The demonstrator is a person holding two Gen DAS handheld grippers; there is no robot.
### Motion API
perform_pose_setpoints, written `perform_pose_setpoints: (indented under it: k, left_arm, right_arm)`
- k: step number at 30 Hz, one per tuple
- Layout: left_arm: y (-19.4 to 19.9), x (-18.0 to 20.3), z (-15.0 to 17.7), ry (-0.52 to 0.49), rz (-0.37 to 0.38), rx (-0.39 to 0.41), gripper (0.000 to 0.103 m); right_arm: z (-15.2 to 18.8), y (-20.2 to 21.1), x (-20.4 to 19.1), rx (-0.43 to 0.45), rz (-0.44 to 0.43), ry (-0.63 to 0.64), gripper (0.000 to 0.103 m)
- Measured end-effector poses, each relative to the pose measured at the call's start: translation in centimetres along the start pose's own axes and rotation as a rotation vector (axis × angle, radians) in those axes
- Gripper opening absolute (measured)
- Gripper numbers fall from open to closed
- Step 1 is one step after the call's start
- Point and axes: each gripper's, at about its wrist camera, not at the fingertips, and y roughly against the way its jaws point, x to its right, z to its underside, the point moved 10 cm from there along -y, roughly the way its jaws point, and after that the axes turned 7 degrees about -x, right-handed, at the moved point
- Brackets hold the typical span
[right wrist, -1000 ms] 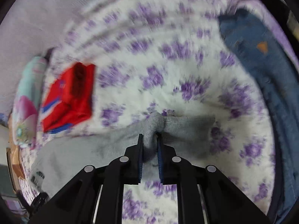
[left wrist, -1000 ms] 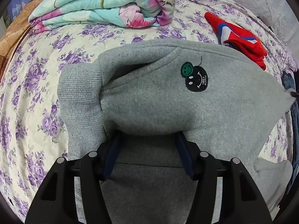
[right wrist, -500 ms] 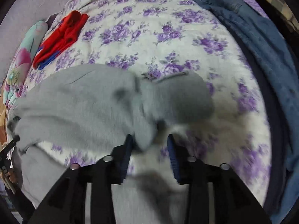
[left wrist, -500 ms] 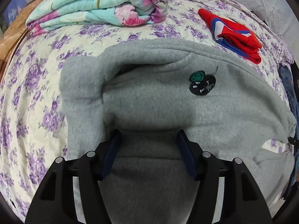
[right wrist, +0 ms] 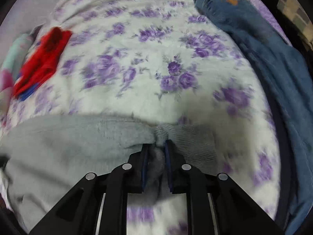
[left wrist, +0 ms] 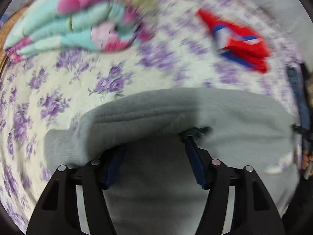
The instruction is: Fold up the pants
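Note:
Grey fleece pants (left wrist: 195, 109) lie on the flowered bedspread (left wrist: 58, 90). In the left wrist view my left gripper (left wrist: 154, 143) has its jaws wide apart with grey cloth lying between them; a fold of cloth covers the fingertips, so I cannot tell whether they pinch it. In the right wrist view my right gripper (right wrist: 156, 146) is shut on a bunched part of the grey pants (right wrist: 68, 133) next to a ribbed cuff (right wrist: 193, 139). Both views are blurred by motion.
A folded red and blue garment (left wrist: 240, 45) lies at the back; it also shows in the right wrist view (right wrist: 43, 58). A folded floral quilt (left wrist: 82, 19) sits at the far left. Blue jeans (right wrist: 264, 54) lie along the bed's right side.
The right gripper opened half a second ago and is now shut on the pants again near the cuff. The left gripper moved forward; the grey fold now covers the black patch.

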Motion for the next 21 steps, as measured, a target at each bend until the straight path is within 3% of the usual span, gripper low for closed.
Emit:
perform_pose_setpoints:
  k: [6,8,10,13,15,17,18,21]
  left_arm:
    - [0.5,0.2,0.6,-0.038,-0.023,0.016,0.06]
    - [1.8,0.0,1.3,-0.033,0.003,0.029,0.06]
    - [3.3,-1.0,1.7,-0.026,0.008,0.061,0.06]
    - [5.2,-2.2,1.8,-0.024,0.03,0.096,0.06]
    - [6.4,-3.1,0.9,-0.047,-0.017,0.135,0.062]
    - [7.2,-3.2,-0.3,-0.093,-0.03,0.16,0.069]
    - [7.6,-3.1,-1.0,-0.135,-0.034,0.178,0.077]
    - [7.6,-1.7,-3.1,-0.333,-0.056,0.213,0.085]
  right_arm:
    - [-0.1,2.0,-2.5,-0.013,0.139,0.106,0.019]
    - [0.4,4.4,-3.9,0.048,0.126,0.142,0.025]
    - [1.7,6.0,-6.1,0.088,0.093,0.185,0.039]
    - [3.2,6.5,-10.6,0.091,0.047,0.304,0.043]
    - [5.0,7.1,-14.6,0.057,-0.052,0.439,0.045]
    - [6.0,7.6,-18.5,0.063,-0.061,0.549,0.048]
    - [6.7,8.0,-20.6,0.073,-0.071,0.607,0.055]
    - [8.4,9.2,-26.1,0.098,-0.108,0.76,0.059]
